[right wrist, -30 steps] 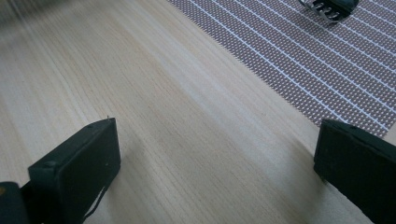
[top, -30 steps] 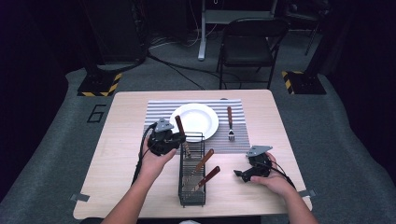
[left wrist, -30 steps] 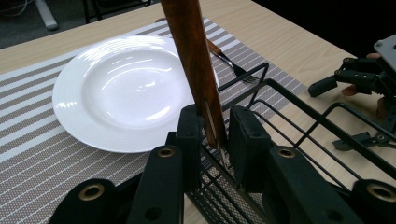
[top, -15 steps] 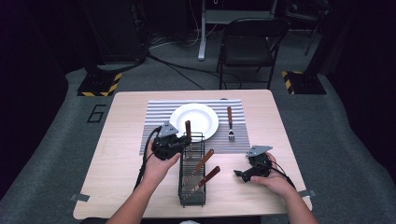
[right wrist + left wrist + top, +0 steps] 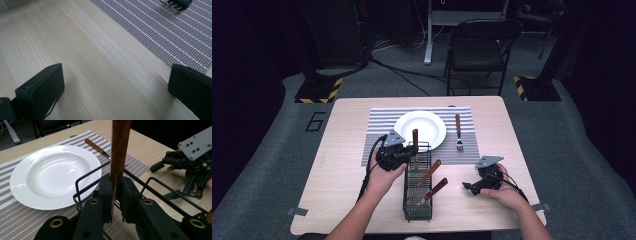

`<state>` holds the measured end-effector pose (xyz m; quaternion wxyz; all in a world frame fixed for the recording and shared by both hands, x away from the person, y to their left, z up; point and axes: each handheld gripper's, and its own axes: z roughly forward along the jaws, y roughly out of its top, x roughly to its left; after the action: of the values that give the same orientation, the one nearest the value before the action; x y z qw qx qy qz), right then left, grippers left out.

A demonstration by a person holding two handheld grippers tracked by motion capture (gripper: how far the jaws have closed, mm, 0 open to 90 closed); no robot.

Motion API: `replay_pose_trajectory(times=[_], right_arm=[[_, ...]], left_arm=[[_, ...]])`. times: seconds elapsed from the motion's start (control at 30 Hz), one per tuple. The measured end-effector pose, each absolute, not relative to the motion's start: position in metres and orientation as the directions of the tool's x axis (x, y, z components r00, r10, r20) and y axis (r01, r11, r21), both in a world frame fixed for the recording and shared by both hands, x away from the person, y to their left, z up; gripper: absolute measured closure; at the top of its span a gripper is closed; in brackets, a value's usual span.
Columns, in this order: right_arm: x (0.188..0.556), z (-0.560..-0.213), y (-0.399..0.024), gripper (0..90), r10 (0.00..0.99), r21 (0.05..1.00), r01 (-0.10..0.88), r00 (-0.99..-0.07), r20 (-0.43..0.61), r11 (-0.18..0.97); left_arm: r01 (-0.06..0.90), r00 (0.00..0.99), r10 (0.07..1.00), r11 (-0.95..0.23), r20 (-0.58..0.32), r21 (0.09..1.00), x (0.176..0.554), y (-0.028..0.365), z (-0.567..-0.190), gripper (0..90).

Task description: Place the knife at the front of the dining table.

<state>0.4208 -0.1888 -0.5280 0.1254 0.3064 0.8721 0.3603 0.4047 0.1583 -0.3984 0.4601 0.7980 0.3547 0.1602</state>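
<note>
Work in hand: a table is being laid from a wire caddy (image 5: 417,200); a wood-handled knife (image 5: 120,152) is the piece now gripped.

Left hand-held gripper (image 5: 409,152): clamped on the knife. In the left gripper view its two black pads pinch the thin metal edge just below the brown handle, and the jaws have just been closing onto it.

Knife position: upright, handle up, at the caddy's 12 o'clock end, just at 7 o'clock of the white plate (image 5: 420,129). Held by the flat metal, probably because the pads seat better there than on the rounded handle, and upright so it can clear the wires.

Right hand-held gripper (image 5: 468,186): jaws spread wide with nothing between them, low over bare desk (image 5: 342,125) at 3 o'clock of the caddy, likely waiting its turn.

Laid already: a fork (image 5: 458,131) lies on the striped placemat (image 5: 379,135) at 3 o'clock of the plate, tines toward the person.

In the caddy: two more wooden handles (image 5: 432,182) lean toward 1 o'clock.

Hidden or unclear: the knife's blade below the pads is covered by the jaws, so whether its tip rests on the caddy floor I cannot tell. What the two leaning pieces are stays unclear, as their working ends are lost among the wires.
</note>
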Motion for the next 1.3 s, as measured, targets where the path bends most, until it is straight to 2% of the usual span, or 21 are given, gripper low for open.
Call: replay_pose_trajectory(times=[1.3], right_arm=[[0.421,-0.528,-0.189,0.0,0.625,0.705,0.444,-0.781,0.002,0.552]], left_arm=[[0.378,0.701,0.708,-0.276,-0.079,0.884,0.408,0.176,-0.335,80.6]])
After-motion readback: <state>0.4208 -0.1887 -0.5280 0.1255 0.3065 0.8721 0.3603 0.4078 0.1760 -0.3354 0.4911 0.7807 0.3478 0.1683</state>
